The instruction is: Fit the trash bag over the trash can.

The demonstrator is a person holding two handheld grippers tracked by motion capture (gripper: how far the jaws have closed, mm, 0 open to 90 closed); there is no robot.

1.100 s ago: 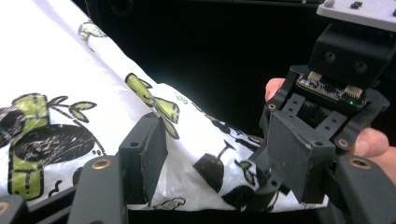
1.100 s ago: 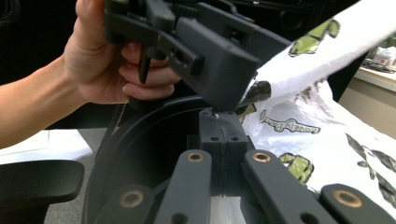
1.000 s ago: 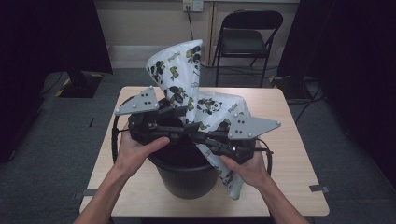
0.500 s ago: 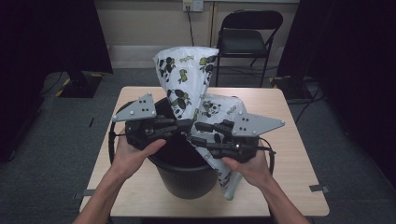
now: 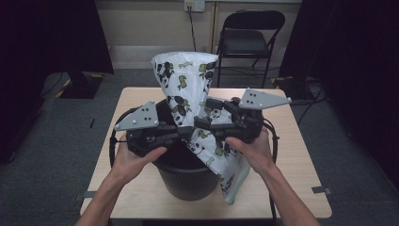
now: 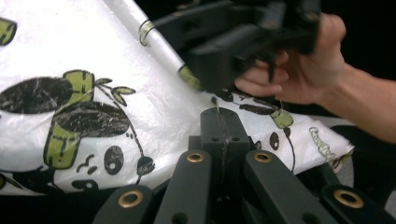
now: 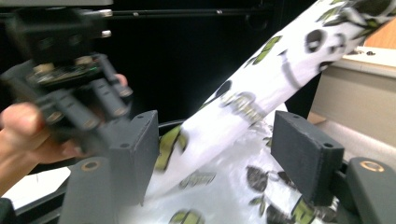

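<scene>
A person stands at the bench (image 5: 291, 188) with a black bin (image 5: 188, 181) in the lower middle of the high view, fitting a panda-print bag (image 5: 181, 77) into it; compared with a moment ago the bag's top now rises straighter and fuller toward the upper centre of the frame, no longer leaning to the right, which suggests the mouth is being shaken open rather than seated yet; its lower end hangs over the bin's right rim and down toward the bench. The left gripper (image 6: 219, 122) has its jaws pressed together, pinching a fold of the bag at the centre of its own view; the right gripper (image 7: 212, 161) has its jaws spread wide, the plastic running loose between them without being clamped. In the high view the right gripper (image 5: 207, 123) has shifted upward and sits against the bag's middle; I judge the next need is a fresh grip on the opposite edge, so the mouth can be stretched over the rim.
</scene>
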